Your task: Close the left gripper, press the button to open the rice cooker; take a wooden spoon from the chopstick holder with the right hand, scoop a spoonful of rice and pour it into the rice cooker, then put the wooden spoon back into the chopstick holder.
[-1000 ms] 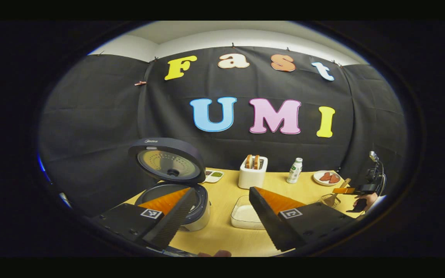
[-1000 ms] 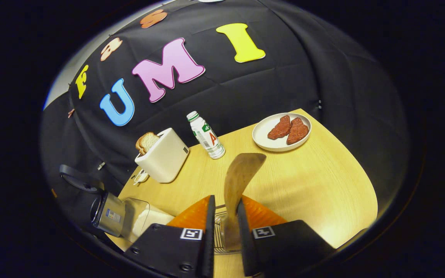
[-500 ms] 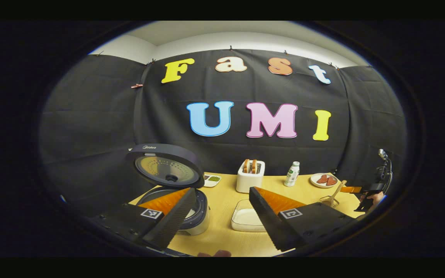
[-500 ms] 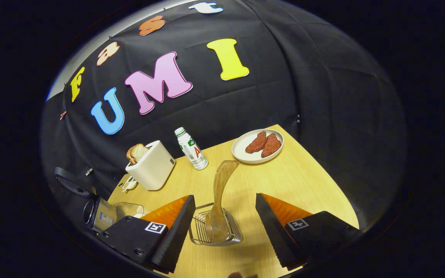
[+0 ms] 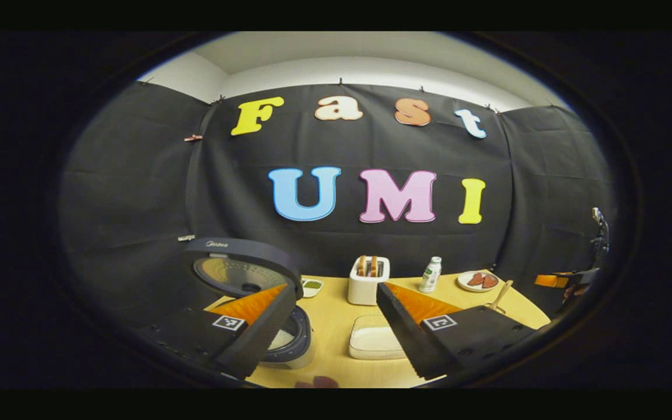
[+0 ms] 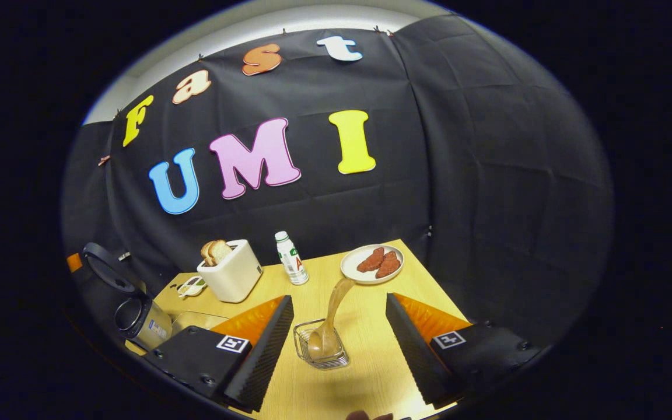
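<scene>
The left gripper view looks level across the table (image 5: 336,326) from its near-left edge, facing the back wall; the right gripper view looks down from the right, nearer the holder (image 6: 319,350). Both share the toaster (image 5: 366,280), bottle (image 6: 290,258) and plate (image 6: 352,272).

Rice cooker (image 5: 280,338) lid up, left gripper (image 5: 336,332) jaws apart

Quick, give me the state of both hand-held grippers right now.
Left hand-held gripper: open, holding nothing.
Right hand-held gripper: open, holding nothing; the wooden spoon stands in the chopstick holder.
</scene>
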Motion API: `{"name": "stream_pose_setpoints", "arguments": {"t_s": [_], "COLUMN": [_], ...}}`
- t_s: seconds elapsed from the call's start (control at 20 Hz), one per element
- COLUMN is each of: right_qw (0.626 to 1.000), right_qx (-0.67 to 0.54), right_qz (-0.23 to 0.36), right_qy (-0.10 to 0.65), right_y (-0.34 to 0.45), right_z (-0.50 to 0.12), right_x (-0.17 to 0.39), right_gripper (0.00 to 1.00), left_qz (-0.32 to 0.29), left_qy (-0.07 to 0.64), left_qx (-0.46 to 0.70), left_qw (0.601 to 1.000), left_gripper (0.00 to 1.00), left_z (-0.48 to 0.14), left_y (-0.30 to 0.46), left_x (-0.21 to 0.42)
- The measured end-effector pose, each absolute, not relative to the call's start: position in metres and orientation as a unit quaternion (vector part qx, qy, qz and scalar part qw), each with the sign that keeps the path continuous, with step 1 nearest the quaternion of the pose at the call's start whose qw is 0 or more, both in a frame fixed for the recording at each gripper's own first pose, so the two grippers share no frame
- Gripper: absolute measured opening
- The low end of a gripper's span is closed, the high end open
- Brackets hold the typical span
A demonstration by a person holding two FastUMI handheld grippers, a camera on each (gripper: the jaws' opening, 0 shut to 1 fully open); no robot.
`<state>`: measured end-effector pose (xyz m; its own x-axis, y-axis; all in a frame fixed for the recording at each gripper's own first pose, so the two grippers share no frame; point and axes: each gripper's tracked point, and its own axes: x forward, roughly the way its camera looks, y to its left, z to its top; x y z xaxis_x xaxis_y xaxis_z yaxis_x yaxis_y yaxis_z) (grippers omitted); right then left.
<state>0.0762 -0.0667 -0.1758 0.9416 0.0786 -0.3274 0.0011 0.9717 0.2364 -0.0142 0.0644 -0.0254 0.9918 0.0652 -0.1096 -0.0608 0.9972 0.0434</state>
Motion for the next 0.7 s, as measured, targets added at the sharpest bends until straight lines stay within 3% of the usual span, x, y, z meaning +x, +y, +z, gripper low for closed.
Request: {"name": "stream_pose_setpoints", "arguments": {"t_s": [0.25,0.7], "right_qw": [0.984,0.99], "right_qx": [0.119,0.131], "right_qz": [0.003,0.011], "right_qy": [0.129,0.057], "right_y": [-0.052,0.008], "right_z": [-0.119,-0.029], "right_x": [0.05,0.023], "right_gripper": [0.98,0.98], "left_qz": [0.027,0.076], "left_qy": [0.026,0.001], "left_qx": [0.028,0.026], "left_qw": [0.999,0.997], "left_gripper": [0.95,0.95], "left_z": [0.004,0.034], "left_y": [0.089,0.193], "left_x": [-0.006,0.042]}}
